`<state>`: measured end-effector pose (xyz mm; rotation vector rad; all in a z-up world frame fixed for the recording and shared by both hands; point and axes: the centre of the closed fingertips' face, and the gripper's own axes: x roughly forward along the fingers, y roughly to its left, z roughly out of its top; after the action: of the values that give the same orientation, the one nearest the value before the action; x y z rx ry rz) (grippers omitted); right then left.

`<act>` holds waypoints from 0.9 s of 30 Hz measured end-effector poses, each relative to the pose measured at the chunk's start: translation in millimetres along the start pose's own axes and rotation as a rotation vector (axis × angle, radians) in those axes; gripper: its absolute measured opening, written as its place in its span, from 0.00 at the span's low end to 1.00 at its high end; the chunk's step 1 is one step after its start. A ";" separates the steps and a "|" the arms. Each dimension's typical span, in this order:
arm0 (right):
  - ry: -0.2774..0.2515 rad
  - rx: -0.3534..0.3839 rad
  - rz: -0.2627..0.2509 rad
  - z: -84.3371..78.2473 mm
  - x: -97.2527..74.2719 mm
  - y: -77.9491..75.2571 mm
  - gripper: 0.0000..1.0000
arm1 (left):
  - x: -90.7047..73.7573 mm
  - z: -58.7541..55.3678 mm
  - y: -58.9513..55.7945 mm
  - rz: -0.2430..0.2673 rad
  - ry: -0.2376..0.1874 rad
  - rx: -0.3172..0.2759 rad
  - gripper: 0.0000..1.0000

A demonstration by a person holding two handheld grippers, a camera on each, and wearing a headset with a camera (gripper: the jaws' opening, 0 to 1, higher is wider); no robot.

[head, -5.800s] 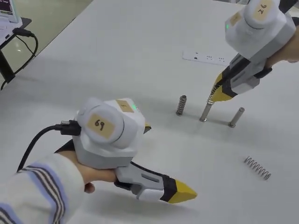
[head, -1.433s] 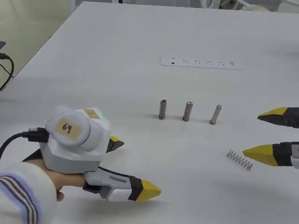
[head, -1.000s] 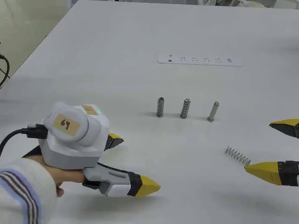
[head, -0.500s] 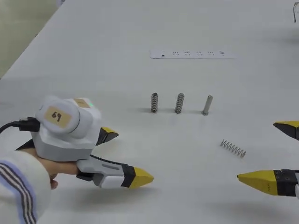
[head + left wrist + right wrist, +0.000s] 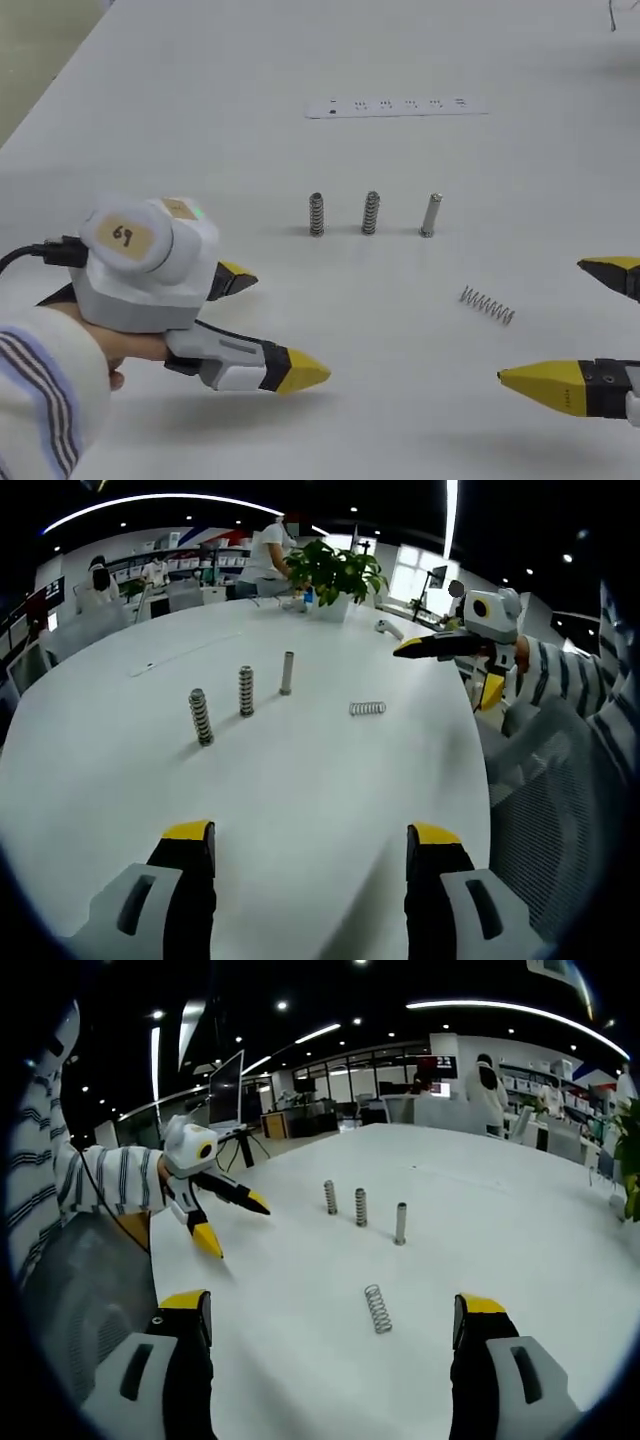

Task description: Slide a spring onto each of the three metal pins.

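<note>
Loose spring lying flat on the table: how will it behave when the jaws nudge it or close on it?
The loose spring lies on its side on the smooth white table, so a sideways nudge would probably roll it. Its thin, open coils look light and will likely squash or bend if pinched hard, and it may skid before the jaws close on it.

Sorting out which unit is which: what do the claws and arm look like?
The left claw has a rounded white housing with a tan sticker marked 69, a black cable and yellow-tipped jaws. A striped sleeve covers the arm. The right claw shows yellow tips on black.
</note>
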<state>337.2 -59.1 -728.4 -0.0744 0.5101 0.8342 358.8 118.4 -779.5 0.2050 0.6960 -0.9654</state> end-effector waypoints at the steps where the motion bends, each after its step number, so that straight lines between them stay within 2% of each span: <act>1: 0.000 0.000 0.001 -0.1 -0.3 0.5 0.99 | 1.9 1.8 -1.7 -0.009 0.001 0.011 0.74; 5: 0.003 0.002 0.002 -1.9 -1.3 1.8 0.99 | 9.4 7.5 -5.7 -0.040 0.012 0.043 0.73; 11: 0.004 0.011 0.007 -2.8 -3.1 4.2 0.99 | 20.3 18.2 -4.6 -0.074 0.035 0.113 0.68; 21: 0.008 0.015 0.001 -6.2 -6.1 4.5 0.99 | 45.6 42.3 -18.7 -0.169 0.045 0.239 0.63; 27: 0.001 0.026 -0.006 -7.2 -8.9 2.8 0.99 | 56.0 50.8 -22.7 -0.197 0.047 0.282 0.52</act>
<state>327.3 -65.1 -730.2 -0.0526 0.5209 0.8220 384.3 44.0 -772.5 0.4138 0.6284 -1.2509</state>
